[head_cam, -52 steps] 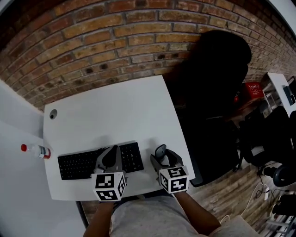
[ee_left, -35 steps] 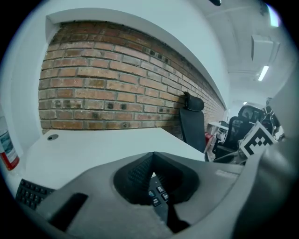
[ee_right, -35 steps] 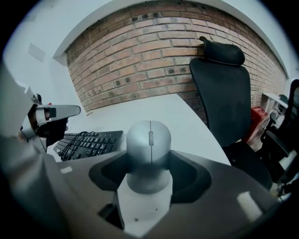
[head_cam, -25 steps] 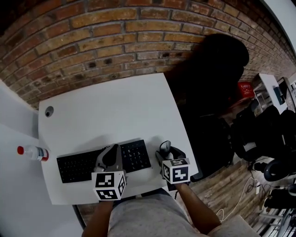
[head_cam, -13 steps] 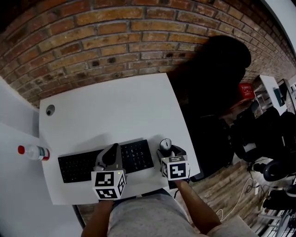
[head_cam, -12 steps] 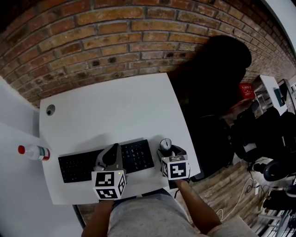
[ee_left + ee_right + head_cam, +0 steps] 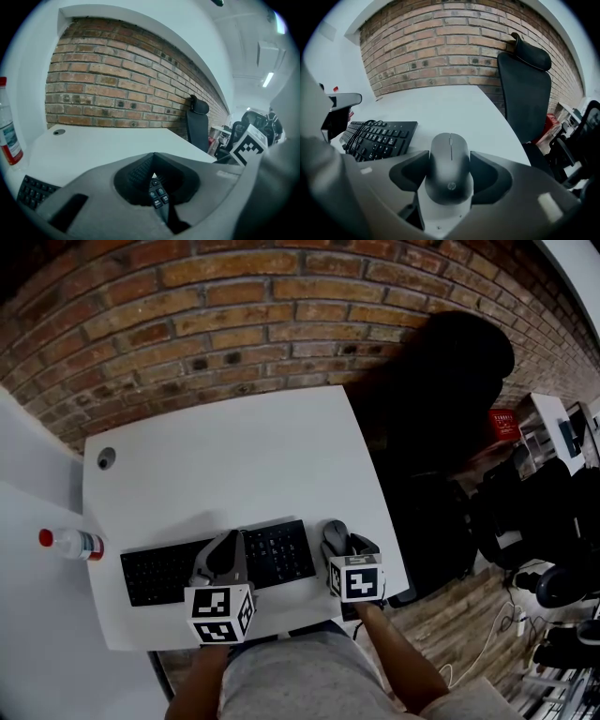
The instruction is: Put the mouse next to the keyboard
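Compared with the view two seconds earlier, the gap between the mouse [image 7: 449,154] and the right end of the keyboard [image 7: 178,570] is found reduced. The mouse is now recorded just beside that end, close to but apart from it, near the table's near right corner. One second earlier it was seen tipped within the jaws; now it is seen level, nose pointed toward the far edge. Whether its underside rests fully on the table [image 7: 225,456] cannot be told.

The right gripper [image 7: 450,172] is closed on the mouse, with one pad pressed to each flank at the rear half of the body. The left gripper [image 7: 154,176] is unchanged in place over the right half of the keyboard. Its jaws are drawn together tip to tip with nothing between them, and keys are visible beneath the tips.

The keyboard is laid along the near edge of the table, its position unaltered.

Surroundings: a round cable hole [image 7: 106,457] is noted at the far left corner. A clear bottle [image 7: 73,543] with a red cap is seen on a separate white surface beyond the left edge. A black office chair [image 7: 441,409] is found close beside the right edge, and a brick wall [image 7: 234,324] behind the far edge. The tabletop beyond the keyboard and mouse is seen bare.
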Available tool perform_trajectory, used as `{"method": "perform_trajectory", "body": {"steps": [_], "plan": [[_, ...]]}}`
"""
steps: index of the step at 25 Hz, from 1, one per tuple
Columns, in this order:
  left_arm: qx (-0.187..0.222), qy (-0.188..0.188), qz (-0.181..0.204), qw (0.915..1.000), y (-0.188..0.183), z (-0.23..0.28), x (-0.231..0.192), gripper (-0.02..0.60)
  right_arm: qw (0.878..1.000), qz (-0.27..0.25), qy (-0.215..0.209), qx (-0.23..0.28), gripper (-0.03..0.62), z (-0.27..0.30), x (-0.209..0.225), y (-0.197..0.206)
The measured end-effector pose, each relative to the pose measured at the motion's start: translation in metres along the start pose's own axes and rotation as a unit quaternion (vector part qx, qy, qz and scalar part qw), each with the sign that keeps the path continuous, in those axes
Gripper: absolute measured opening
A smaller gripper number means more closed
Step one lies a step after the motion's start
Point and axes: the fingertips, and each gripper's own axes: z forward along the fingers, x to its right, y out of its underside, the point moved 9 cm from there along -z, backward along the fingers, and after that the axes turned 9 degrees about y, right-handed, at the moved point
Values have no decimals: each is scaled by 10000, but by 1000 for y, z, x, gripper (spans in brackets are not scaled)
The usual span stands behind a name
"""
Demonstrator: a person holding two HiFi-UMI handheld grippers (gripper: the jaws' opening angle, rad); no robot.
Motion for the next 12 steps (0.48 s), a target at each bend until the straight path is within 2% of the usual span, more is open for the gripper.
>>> {"method": "perform_trajectory", "body": {"steps": [12], "plan": [[37, -52, 46, 10000, 3, -11, 7, -5, 9993, 319, -92, 191, 287, -2, 2, -1]]}}
